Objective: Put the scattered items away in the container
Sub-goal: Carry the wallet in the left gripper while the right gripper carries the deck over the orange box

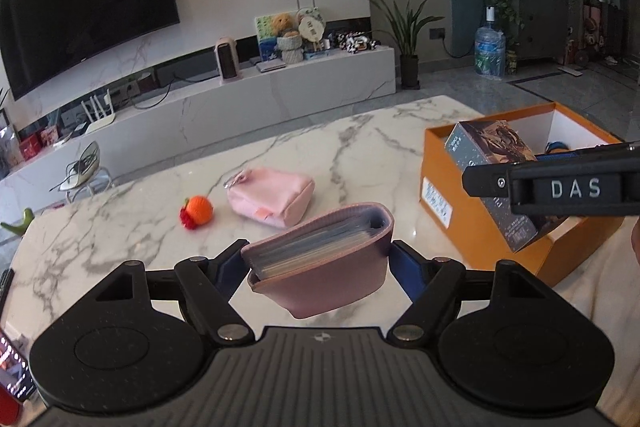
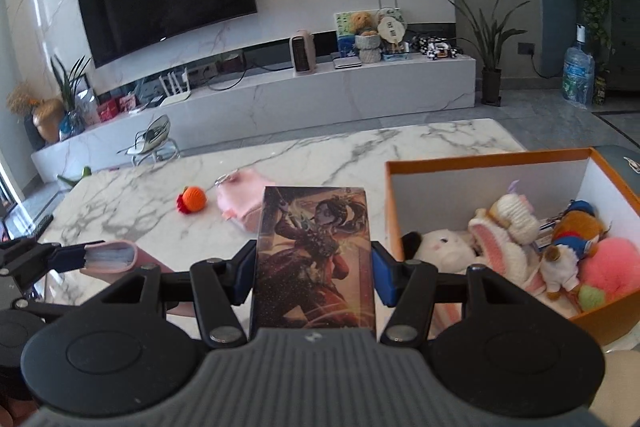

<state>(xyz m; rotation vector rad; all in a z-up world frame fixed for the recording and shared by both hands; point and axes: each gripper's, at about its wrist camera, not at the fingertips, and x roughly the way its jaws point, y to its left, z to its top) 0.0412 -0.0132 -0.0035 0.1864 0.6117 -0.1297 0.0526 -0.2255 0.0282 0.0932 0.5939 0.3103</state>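
Left gripper clamped on a pink card holder, held above the near edge of the marble table, clear sleeves showing at its top. Right gripper clamped on a illustrated card box, upright, blue pads pressing both sides; from the left wrist view this box sits at the near rim of the orange container, partly over the opening. Container stands at the table's right edge, white inside, open top. In it: white plush bunny, knitted cream slipper toy, small dog plush, pink pom-pom, all packed touching. Still out on the table, mid-surface: pink zip pouch lying flat, and just left of it, apart, an orange crochet fruit. Far behind: white TV bench, wall TV.
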